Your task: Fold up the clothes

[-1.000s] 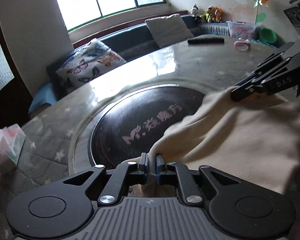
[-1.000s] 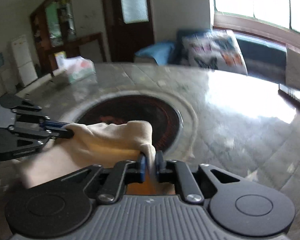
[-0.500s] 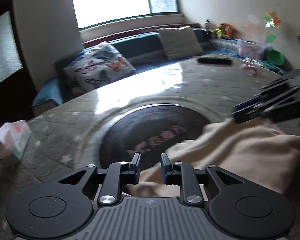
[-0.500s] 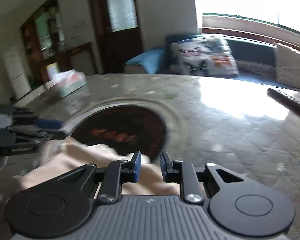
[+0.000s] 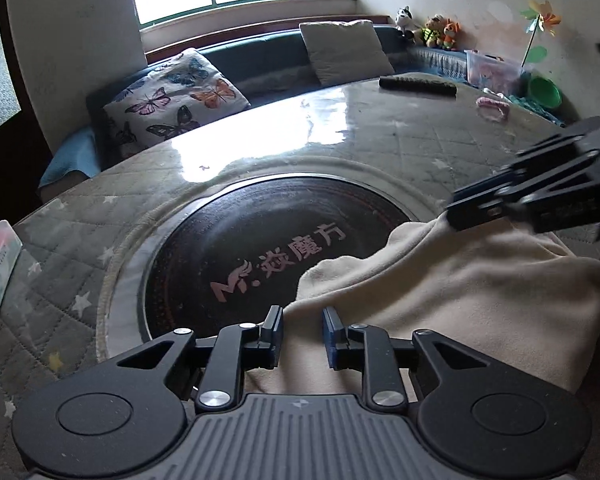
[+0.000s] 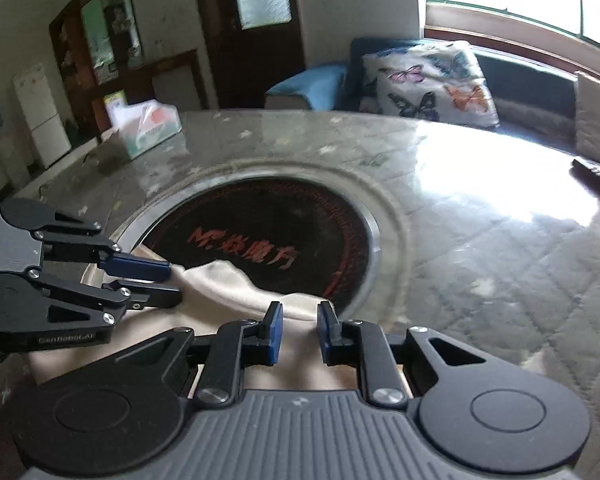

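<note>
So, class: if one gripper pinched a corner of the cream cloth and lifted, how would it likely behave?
The cream cloth would probably hang limp: it already lies in soft folds and rumples. It looks fleecy and thick, so likely light yet bulky. Pushed across the glossy table, it would probably bunch rather than slide flat.

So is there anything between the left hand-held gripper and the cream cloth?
Nothing visible. The left hand-held gripper is open right over the near edge of the cream cloth, and no other object lies between them.
</note>
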`<state>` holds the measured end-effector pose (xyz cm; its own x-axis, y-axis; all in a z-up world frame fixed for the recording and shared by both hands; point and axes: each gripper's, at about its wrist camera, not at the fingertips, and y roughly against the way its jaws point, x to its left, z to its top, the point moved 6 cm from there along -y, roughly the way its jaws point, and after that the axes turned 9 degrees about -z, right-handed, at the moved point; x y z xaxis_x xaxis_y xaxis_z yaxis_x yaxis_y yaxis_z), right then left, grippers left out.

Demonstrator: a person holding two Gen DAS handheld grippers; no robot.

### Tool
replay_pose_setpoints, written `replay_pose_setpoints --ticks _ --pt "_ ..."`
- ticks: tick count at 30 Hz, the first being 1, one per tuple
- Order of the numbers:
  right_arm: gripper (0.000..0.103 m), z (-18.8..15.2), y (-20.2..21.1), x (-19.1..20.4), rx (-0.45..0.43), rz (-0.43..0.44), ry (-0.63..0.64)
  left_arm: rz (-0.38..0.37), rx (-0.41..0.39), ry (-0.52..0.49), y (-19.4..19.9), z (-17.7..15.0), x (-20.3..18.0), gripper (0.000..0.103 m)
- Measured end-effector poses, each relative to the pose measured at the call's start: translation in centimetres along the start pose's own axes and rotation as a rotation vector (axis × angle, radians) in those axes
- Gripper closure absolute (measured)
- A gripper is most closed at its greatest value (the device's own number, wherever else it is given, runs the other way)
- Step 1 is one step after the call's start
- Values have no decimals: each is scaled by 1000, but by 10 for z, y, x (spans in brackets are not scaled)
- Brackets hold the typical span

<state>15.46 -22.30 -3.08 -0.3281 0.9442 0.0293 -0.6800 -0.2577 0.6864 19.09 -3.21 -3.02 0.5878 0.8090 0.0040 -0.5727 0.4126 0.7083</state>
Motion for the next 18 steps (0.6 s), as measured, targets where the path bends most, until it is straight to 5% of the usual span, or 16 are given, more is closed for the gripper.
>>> replay_pose_setpoints --ticks 7,9,18 --pt "86 -26 19 -15 26 -37 13 23 -6 -5 8 -4 -4 78" --pt "94 -29 15 -24 26 -52 -9 32 -26 -8 21 -5 -6 78" --pt "93 -33 67 -1 -46 25 41 28 -92 -26 78 -33 -25 81"
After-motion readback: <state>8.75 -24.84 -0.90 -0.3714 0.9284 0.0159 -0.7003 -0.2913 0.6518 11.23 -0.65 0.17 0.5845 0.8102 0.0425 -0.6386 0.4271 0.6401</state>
